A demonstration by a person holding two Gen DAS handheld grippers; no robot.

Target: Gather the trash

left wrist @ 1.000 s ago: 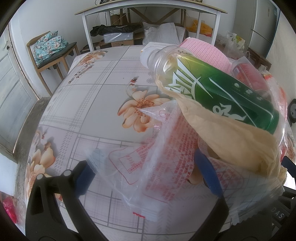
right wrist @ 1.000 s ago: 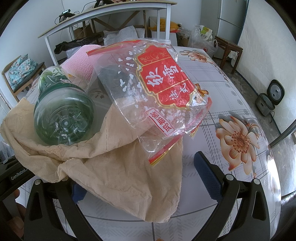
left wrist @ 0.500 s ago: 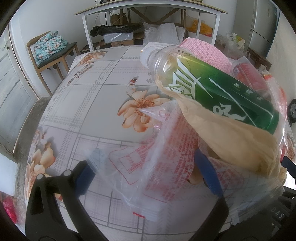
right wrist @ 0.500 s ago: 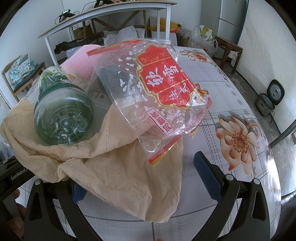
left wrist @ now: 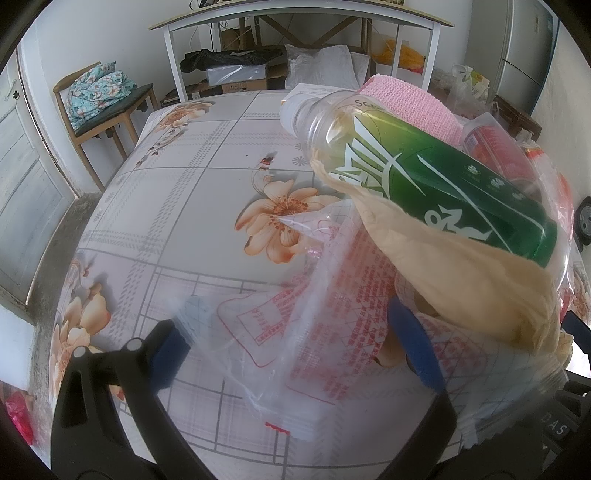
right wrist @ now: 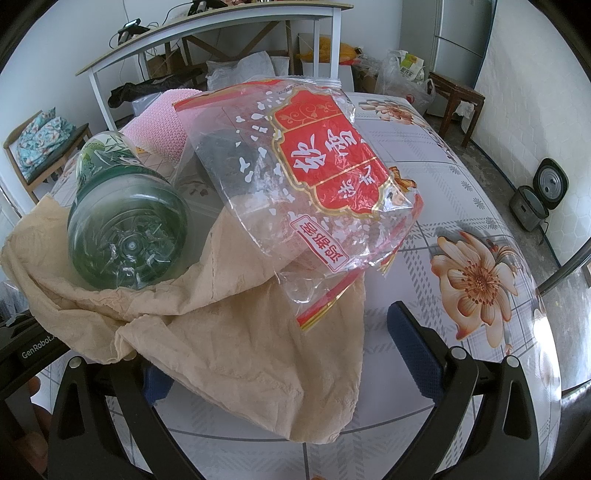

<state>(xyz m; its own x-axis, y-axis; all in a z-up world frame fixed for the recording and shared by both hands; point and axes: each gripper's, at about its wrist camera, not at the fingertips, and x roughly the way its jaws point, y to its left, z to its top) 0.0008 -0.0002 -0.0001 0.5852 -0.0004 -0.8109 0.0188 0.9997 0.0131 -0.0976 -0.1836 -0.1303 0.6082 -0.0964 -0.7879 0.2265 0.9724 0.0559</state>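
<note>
A pile of trash lies on the floral tablecloth (left wrist: pixel 192 177). A green plastic bottle (left wrist: pixel 436 177) lies on a crumpled beige paper towel (left wrist: pixel 458 280); the right wrist view shows its base (right wrist: pixel 125 236) and the towel (right wrist: pixel 240 343). A clear wrapper with red print (left wrist: pixel 332 310) lies between the fingers of my open left gripper (left wrist: pixel 295 343). A clear bag with a red label (right wrist: pixel 314 177) rests on the pile. My right gripper (right wrist: pixel 280 354) is open, and the beige towel lies between its fingers and over the left one.
A pink knitted cloth (left wrist: pixel 406 99) lies behind the bottle, also in the right wrist view (right wrist: pixel 159 133). A white desk (left wrist: pixel 295 22) with boxes and bags stands beyond the table. A wooden chair (left wrist: pixel 103 107) is at far left, a rice cooker (right wrist: pixel 539 195) on the floor at right.
</note>
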